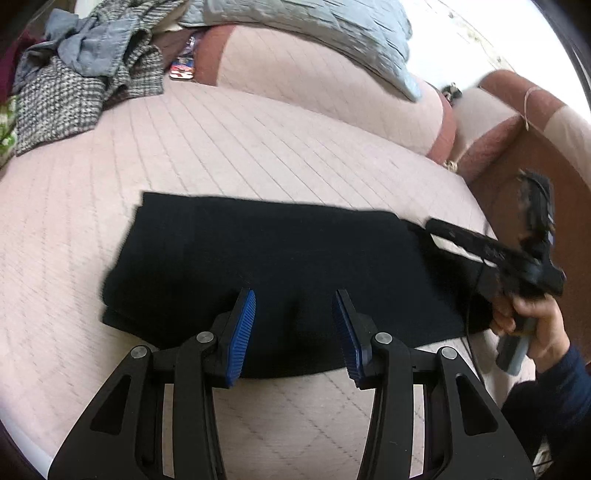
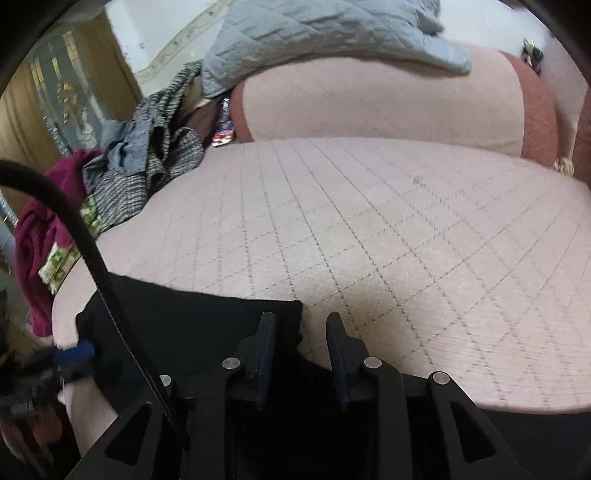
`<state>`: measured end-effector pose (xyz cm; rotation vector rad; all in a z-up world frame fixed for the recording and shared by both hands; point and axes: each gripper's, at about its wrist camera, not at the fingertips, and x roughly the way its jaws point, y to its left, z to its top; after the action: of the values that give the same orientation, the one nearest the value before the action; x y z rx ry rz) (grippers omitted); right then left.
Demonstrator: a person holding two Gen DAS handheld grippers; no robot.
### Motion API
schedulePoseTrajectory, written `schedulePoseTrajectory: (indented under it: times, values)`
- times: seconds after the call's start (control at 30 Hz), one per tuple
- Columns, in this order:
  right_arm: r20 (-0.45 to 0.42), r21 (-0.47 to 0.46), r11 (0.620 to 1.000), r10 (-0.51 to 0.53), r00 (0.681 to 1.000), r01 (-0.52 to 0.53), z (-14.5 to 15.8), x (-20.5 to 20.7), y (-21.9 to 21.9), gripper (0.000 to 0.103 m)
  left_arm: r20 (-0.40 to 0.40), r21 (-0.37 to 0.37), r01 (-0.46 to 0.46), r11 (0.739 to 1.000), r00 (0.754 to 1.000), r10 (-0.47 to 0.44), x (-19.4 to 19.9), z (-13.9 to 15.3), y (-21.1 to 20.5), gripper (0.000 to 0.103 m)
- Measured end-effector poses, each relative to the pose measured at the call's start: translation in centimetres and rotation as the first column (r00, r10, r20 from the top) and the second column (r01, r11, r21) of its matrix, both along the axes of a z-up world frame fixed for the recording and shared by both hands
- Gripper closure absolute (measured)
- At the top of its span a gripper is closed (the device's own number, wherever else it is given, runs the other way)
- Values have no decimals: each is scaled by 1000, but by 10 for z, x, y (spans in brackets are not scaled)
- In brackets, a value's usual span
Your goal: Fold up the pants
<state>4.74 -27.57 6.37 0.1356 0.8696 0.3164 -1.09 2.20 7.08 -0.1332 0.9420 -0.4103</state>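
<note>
- The pants [image 1: 266, 266] are black and lie as a flat, already folded rectangle on the pink quilted sofa seat [image 1: 258, 147], close to its front edge and toward its right end, where the armrest [image 1: 498, 122] rises.
- They look like soft, limp cloth, light for their size; I judge they will sag and slide open if lifted by one layer only, and the stacked layers can shift over each other.
- No stiff part shows. The cloth is so dark that seams, waistband and layer edges are hard to make out.
- The best hold, as I judge it, is at a corner or along a short edge, pinching all layers together, one gripper at each end, so the fold stays square.
- The left gripper [image 1: 293, 332] hangs over the front edge of the pants with its blue pads [image 1: 242, 332] apart and nothing between them.
- The right gripper [image 2: 301, 354] is at the right end of the pants. Its jaws stand a narrow gap apart, with black cloth lying below and beside them; the pads do not seem to press on it.
- A hand [image 1: 532, 325] holds the right gripper's handle.
- Farther off, a pile of clothes [image 1: 85, 74] sits at the seat's back left corner, and a grey quilt [image 1: 314, 33] lies over the backrest.
</note>
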Motion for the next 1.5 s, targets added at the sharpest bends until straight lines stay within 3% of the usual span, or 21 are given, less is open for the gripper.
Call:
schedulePoseTrajectory:
  times: [0.1, 0.2, 0.27, 0.37, 0.53, 0.57, 0.87, 1.13, 1.3, 1.5]
  values:
    - [36, -15, 999, 51, 998, -50, 12, -1, 20, 72, -11, 1, -47, 999, 999, 47, 18, 4, 12, 60]
    - [47, -8, 992, 123, 991, -123, 16, 0, 47, 72, -41, -43, -54, 998, 998, 52, 36, 3, 20, 60]
    - [33, -15, 989, 147, 989, -147, 10, 4, 62, 72, -51, -21, -66, 998, 997, 65, 45, 0, 16, 60]
    - [12, -18, 989, 145, 989, -145, -3, 13, 80, 72, -59, 12, -92, 996, 994, 92, 57, -9, 14, 60]
    - [-71, 39, 996, 87, 994, -84, -35, 36, 86, 72, -74, 7, -114, 994, 991, 114, 67, -23, 17, 60]
    - [-54, 58, 996, 74, 996, -71, -35, 36, 86, 72, -77, 5, -115, 993, 990, 115, 67, -25, 18, 60]
    - [-16, -7, 995, 104, 994, -104, -5, 4, 71, 72, 6, 92, -104, 990, 995, 104, 40, -12, 7, 60]
    - [-2, -26, 994, 111, 994, -111, 6, -43, 58, 65, 66, 104, -101, 989, 993, 94, 14, 2, 5, 60]
    - [-23, -37, 992, 117, 993, -118, -8, -60, 62, 65, 39, 115, -110, 987, 994, 106, 9, -7, 10, 60]
    - [-57, -43, 995, 89, 994, -92, -29, -73, 68, 64, -63, 62, -118, 991, 991, 122, 7, -28, 20, 60]
